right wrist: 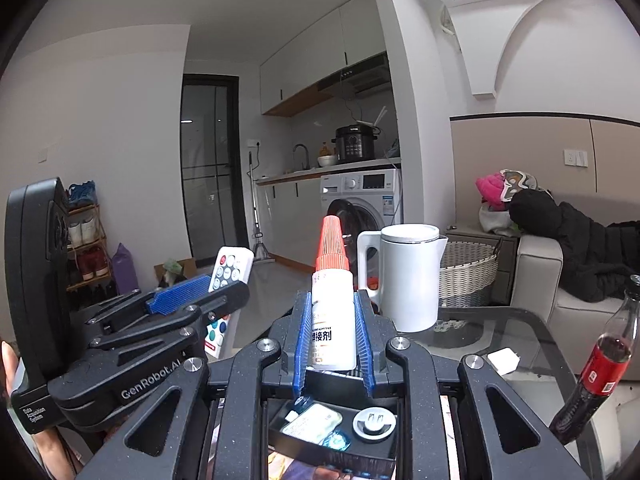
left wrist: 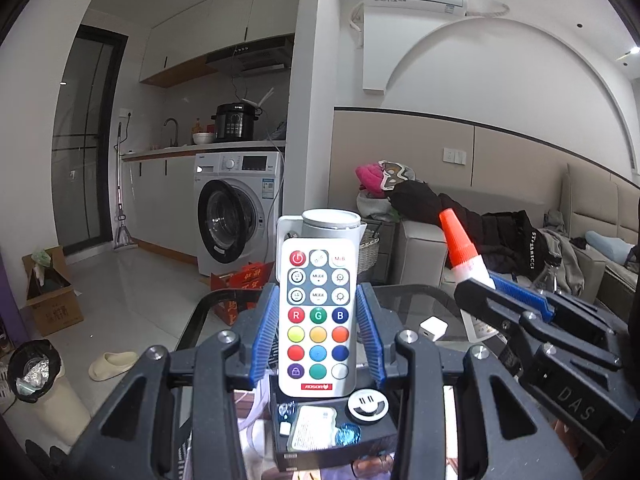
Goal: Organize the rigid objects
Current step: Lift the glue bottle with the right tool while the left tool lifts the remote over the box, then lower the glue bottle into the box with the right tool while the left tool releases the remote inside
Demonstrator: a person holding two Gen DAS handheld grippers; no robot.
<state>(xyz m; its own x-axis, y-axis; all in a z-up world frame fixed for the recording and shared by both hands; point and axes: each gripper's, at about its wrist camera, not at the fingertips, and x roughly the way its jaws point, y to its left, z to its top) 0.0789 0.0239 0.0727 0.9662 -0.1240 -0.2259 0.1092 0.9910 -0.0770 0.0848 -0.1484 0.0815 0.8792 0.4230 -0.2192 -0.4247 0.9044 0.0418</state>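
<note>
Left wrist view: my left gripper (left wrist: 318, 332) is clamped on the remote control (left wrist: 318, 320), its blue pads pressed against both long edges. The remote is held clear of the glass table (left wrist: 404, 300), directly above the black tray (left wrist: 332, 432). Its long axis runs upright along the fingers, power button at the top, brand label at the bottom, keypad facing the camera. The tray already holds a round white plug (left wrist: 367, 405), a flat packet (left wrist: 312, 426) and a small blue item (left wrist: 347, 434). I judge the task partly done: those 3 items are stowed, the remote is not.

Right wrist view: my right gripper (right wrist: 334, 344) is closed on the glue bottle (right wrist: 333, 312), pads on both sides of its white body. The bottle is held above the same tray (right wrist: 280, 426), long axis upright, orange cap pointing up and away from the camera, printed label facing me. It is not yet stowed either. A white charger (right wrist: 503, 361), a white kettle (right wrist: 412, 276) and a cola bottle (right wrist: 596, 364) stand on the table; whether these belong to the task I cannot tell
</note>
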